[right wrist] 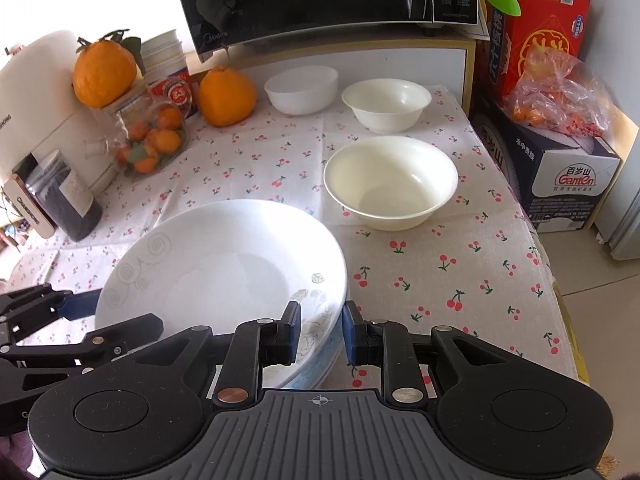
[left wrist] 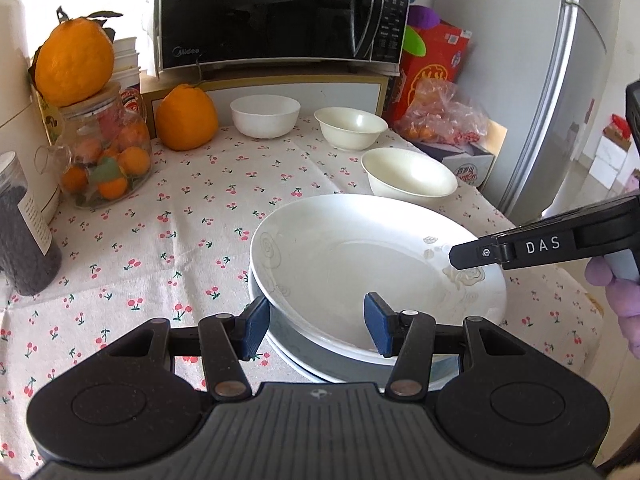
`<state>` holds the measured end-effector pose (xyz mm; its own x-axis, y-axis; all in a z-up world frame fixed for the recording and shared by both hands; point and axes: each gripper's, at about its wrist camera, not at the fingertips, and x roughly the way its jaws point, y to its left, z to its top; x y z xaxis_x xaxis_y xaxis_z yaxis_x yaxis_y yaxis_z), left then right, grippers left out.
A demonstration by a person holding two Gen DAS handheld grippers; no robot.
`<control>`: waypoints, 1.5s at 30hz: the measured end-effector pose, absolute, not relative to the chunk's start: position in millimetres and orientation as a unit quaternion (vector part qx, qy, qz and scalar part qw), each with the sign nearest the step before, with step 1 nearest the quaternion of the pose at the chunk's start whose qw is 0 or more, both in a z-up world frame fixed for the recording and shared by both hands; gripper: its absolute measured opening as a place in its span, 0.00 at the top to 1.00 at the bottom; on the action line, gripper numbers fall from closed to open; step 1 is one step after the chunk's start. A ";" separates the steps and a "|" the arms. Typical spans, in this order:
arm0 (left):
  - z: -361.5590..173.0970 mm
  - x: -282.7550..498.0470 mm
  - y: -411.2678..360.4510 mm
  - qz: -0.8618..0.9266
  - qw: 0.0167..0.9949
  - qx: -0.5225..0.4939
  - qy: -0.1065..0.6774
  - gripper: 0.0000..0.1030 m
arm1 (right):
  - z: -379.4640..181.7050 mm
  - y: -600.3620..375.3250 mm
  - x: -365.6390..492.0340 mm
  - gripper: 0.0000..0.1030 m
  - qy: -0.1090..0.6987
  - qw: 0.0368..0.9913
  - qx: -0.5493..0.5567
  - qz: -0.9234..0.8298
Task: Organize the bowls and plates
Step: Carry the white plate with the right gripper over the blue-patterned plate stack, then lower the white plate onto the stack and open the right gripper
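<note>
A: Where are the plates right now?

B: Stacked near the front of the counter (right wrist: 460,280), on the cherry-print cloth. The top plate (left wrist: 360,264) is white with a faint swirl pattern, and it sits tilted on the plates below it (left wrist: 320,364) rather than flat.

A: And the left gripper (left wrist: 316,326)?

B: Its jaws straddle the near rim of the top plate, 1 blue pad outside the edge and 1 over the inside. The outer pad looks to touch the rim, but the inner one seems clear of the surface, so I cannot tell whether it is really clamping.

A: The right gripper (right wrist: 320,330)?

B: Clamped on the opposite edge of the stack. Its 2 pads are drawn in narrowly with the patterned rim of the top plate between them. From the right wrist view it may be pinching more than the 1 plate; the edges overlap there and it is hard to separate them.

A: The bowls?

B: 3 of them, all upright and apart from each other. The cream bowl (right wrist: 390,182) is just behind the plates, another cream bowl (right wrist: 386,104) farther back, and a white bowl (right wrist: 301,88) beside it, next to a large orange (right wrist: 227,96).

A: Anything else nearby?

B: A glass jar of small oranges (right wrist: 150,140) at the left, and a black microwave (left wrist: 276,12) behind the bowls.
</note>
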<state>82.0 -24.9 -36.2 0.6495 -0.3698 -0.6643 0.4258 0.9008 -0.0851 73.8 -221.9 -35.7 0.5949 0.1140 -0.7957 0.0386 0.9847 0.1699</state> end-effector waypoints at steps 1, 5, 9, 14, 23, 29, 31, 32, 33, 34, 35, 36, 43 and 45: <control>-36.1 81.7 -25.8 -0.219 0.907 0.044 0.357 0.54 | -36.2 -220.5 73.5 0.79 0.452 0.888 0.080 0.020; -36.5 81.2 -28.3 -0.217 0.907 0.057 0.357 0.54 | -37.5 -214.4 72.5 0.79 0.460 0.886 0.060 0.014; -36.8 80.1 -31.2 -0.217 0.906 0.073 0.356 0.54 | -39.4 -210.2 72.2 0.79 0.469 0.882 0.046 0.010; -37.4 78.6 -33.0 -0.214 0.906 0.085 0.355 0.54 | -39.2 -203.6 71.2 0.79 0.475 0.880 0.026 0.006; -39.4 75.5 -39.0 -0.207 0.905 0.119 0.351 0.54 | -38.8 -196.2 70.5 0.79 0.474 0.880 -0.007 0.007; -41.5 73.8 -42.0 -0.200 0.904 0.141 0.351 0.53 | -37.6 -189.9 69.7 0.79 0.467 0.883 -0.036 0.007; -41.6 73.2 -43.0 -0.200 0.903 0.146 0.351 0.53 | -34.5 -188.3 68.4 0.79 0.459 0.887 -0.044 0.011; -41.8 73.0 -43.3 -0.199 0.903 0.148 0.351 0.53 | -31.7 -187.2 67.8 0.80 0.454 0.890 -0.044 0.018; -42.1 72.8 -43.8 -0.200 0.902 0.150 0.352 0.52 | -28.7 -185.3 67.3 0.82 0.451 0.891 -0.043 0.027; -42.4 72.8 -44.2 -0.200 0.902 0.150 0.352 0.52 | -26.4 -182.6 67.1 0.82 0.449 0.892 -0.045 0.032; -42.7 72.7 -44.4 -0.201 0.901 0.151 0.353 0.50 | -24.8 -179.7 67.0 0.82 0.446 0.893 -0.051 0.034; -42.9 72.8 -44.7 -0.202 0.901 0.151 0.354 0.48 | -24.0 -177.4 66.8 0.82 0.444 0.893 -0.056 0.036; -43.0 73.2 -47.3 -0.211 0.896 0.153 0.360 0.29 | -23.7 -184.2 70.6 0.78 0.450 0.892 -0.036 0.029; -40.1 70.4 -49.5 -0.219 0.899 0.159 0.345 0.14 | -23.8 -188.4 71.0 0.68 0.451 0.892 -0.027 0.024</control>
